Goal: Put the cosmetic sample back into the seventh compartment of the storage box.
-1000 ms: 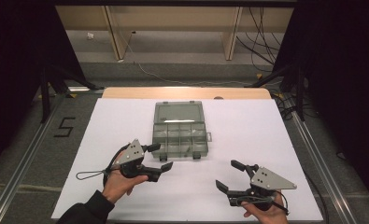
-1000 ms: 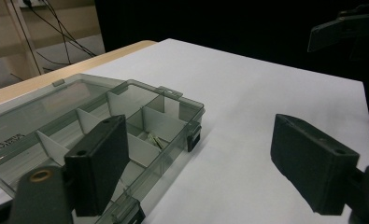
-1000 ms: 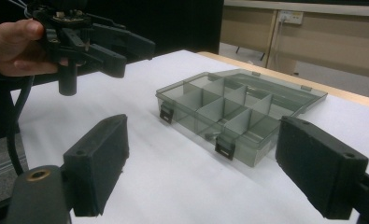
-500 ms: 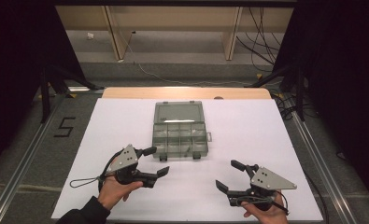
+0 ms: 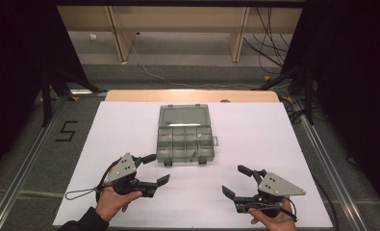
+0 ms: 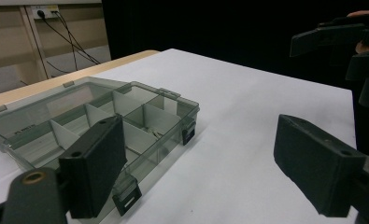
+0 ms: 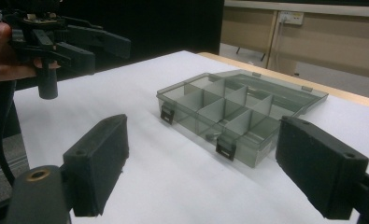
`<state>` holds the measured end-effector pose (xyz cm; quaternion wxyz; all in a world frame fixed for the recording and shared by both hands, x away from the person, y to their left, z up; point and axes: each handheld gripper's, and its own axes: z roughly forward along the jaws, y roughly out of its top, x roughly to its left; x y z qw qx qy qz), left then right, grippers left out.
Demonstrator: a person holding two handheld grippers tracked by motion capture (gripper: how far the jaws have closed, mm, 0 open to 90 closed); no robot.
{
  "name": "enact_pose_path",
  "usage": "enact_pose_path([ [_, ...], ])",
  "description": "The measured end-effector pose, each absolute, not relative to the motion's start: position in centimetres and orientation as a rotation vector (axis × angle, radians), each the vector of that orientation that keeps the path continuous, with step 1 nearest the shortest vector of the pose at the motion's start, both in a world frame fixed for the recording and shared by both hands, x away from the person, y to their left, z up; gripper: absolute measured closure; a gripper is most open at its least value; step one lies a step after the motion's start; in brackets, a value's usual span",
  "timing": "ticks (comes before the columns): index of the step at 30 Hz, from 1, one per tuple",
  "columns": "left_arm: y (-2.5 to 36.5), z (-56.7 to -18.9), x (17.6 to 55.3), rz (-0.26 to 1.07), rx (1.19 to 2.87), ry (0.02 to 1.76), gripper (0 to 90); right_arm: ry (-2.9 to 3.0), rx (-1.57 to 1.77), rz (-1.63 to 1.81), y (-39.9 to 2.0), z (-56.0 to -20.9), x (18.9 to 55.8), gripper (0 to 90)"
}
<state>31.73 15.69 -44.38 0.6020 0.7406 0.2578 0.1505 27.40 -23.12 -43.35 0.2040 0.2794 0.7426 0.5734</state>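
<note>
Holding both tools low at the near edge, you have the left gripper [image 5: 155,168] and the right gripper [image 5: 235,181] with jaws spread wide and empty, angled inward toward the compartment box [image 5: 184,137]. It sits mid-table on the white sheet [image 5: 264,139], lid laid flat behind it, latches facing you. That placement likely keeps its divided cells reachable from either side.
</note>
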Motion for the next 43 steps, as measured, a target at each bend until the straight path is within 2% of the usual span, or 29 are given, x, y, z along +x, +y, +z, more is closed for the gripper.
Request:
enact_pose_path([
  [19, 16.2, -44.3, 30.5, 0.357, 1.694, 0.601, 16.2, 2.078, 0.777, 1.603, -23.1, -43.4, 27.4, 18.3],
  [43, 16.3, -44.3, 30.7, 0.363, 1.689, 0.601, 15.9, 2.074, 0.783, 1.598, -23.1, -43.4, 27.4, 18.2],
])
